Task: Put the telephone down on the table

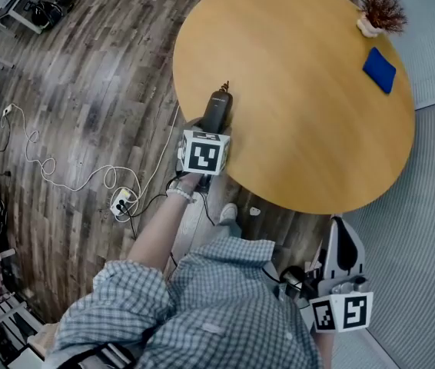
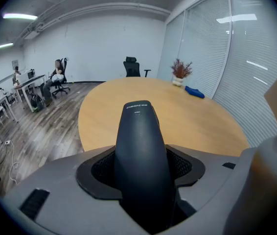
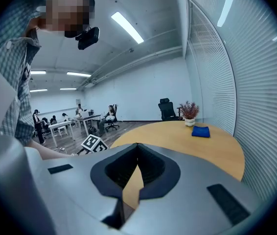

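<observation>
A black telephone handset [image 1: 218, 107] sticks out forward from my left gripper [image 1: 214, 123], over the near left edge of the round wooden table [image 1: 302, 114]. In the left gripper view the telephone [image 2: 141, 151] fills the gap between the jaws, which are shut on it, its top end pointing across the table [image 2: 187, 116]. Whether it touches the tabletop I cannot tell. My right gripper [image 1: 345, 241] hangs low at the person's right side, off the table, jaws together with nothing in them [image 3: 137, 156].
A small potted plant [image 1: 380, 11] and a blue pad [image 1: 379, 69] sit at the table's far right. White cable and a power strip [image 1: 121, 201] lie on the wood floor to the left. An office chair [image 2: 132, 66] stands beyond the table; desks and people at far left.
</observation>
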`<state>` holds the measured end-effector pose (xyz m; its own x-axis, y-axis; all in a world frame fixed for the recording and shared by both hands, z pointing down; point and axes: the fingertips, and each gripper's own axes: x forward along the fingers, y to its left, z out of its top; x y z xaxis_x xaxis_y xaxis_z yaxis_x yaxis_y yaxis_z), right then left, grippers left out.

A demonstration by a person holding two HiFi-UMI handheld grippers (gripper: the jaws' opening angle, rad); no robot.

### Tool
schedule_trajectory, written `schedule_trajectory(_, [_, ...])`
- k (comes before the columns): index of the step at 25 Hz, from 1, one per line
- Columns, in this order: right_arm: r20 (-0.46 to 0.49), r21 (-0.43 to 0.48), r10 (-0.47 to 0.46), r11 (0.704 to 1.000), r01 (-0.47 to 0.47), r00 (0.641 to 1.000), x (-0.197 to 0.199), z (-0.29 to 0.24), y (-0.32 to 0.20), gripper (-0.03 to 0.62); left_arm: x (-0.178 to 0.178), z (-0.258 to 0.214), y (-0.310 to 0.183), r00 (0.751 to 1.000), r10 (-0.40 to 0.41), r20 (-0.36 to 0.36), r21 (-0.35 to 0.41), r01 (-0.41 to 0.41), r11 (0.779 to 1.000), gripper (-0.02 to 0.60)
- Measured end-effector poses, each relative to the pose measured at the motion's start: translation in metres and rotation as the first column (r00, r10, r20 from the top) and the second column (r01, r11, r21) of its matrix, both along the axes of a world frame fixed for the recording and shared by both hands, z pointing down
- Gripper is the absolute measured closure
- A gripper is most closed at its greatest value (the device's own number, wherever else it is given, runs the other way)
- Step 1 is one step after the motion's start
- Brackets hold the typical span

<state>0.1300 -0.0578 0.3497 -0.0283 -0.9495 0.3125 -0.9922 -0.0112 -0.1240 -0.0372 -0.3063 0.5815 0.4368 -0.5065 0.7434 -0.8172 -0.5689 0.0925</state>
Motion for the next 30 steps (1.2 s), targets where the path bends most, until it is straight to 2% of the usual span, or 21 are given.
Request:
schedule_trajectory(5, [0.018,-0.008,0.021,1.000,-0.021,1.000,-0.003,-0.001,-0.008,0.588,0.002,0.015,-0.009,0.997,0.012,0.074,-0.001,-0.012,1.000,0.304])
schedule_trajectory(11, [0.036,-0.019,0.054,0.998,-0.053,0.998,-0.007,0.004,-0.011,0.588,0.006,0.024,-0.015,0.978,0.053,0.201,0.081,-0.070,0.994,0.301])
schedule_trajectory(13, [0.037,-0.018,0.057,0.998,-0.056,0.998,-0.008,0.003,-0.009,0.588,0.005,0.024,-0.015,0.976,0.047,0.213,0.099,-0.070,0.993,0.301])
schedule_trajectory(20, [0.035,-0.019,0.035,0.999,-0.035,0.999,-0.009,0.001,-0.009,0.588,0.009,0.024,-0.016,0.986,0.040,0.163,0.110,-0.059,0.992,0.299])
schedule_trajectory(24, [0.024,-0.009,-0.010,1.000,0.011,1.000,-0.012,-0.005,-0.008,0.588,0.010,0.016,-0.011,0.995,0.050,0.081,0.076,-0.056,0.996,0.271])
schedule_trajectory(30, [0.022,0.007,-0.043,0.999,0.043,0.999,-0.006,-0.006,-0.008,0.588,0.003,-0.011,-0.011,0.999,0.036,0.039,0.132,-0.041,0.990,0.258])
